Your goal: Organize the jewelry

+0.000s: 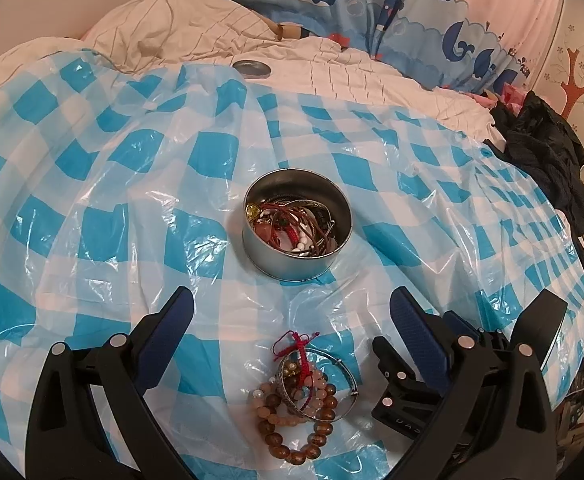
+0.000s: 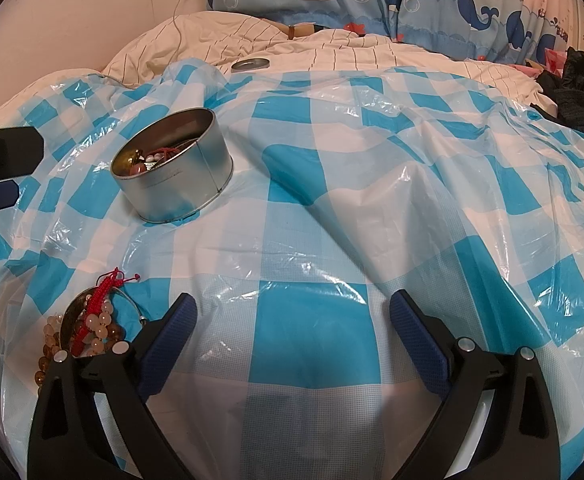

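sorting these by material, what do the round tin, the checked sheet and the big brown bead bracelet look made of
Round tin: thin metal, dull silver, with a side seam and soft reflections. Checked sheet: thin glossy plastic, crinkled and partly see-through. Brown bead bracelet: probably polished wood, though resin is possible.

You have no readable text here: faint embossed marks on the black tool part (image 1: 402, 420), lower right of the left wrist view, stay illegible.
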A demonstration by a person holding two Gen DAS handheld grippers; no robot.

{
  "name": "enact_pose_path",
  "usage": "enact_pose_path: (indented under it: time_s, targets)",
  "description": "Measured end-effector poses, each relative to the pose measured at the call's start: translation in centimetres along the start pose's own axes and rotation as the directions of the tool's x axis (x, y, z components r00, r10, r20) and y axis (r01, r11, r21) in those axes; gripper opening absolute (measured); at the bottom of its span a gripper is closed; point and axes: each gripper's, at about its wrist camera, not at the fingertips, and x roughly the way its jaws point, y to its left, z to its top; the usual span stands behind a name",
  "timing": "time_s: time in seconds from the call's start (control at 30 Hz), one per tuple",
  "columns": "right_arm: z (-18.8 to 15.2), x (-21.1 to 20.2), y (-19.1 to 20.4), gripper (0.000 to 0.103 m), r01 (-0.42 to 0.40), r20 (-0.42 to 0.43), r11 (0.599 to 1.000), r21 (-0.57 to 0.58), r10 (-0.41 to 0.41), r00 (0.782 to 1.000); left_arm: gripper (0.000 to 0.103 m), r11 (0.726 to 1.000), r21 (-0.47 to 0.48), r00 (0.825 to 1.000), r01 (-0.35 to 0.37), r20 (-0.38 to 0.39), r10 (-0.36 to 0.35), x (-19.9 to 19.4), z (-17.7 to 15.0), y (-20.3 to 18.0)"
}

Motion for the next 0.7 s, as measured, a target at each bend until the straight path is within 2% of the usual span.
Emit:
enact_pose_path:
  time_s: [0.7]
  targets:
    - [0.02, 0.05, 0.07, 0.093, 0.002, -0.002, 1.000, -0.003, -0.002, 1.000, 0.094, 1.000, 0.003, 1.000, -0.003, -0.001, 0.003, -0.09, 0.00, -0.08]
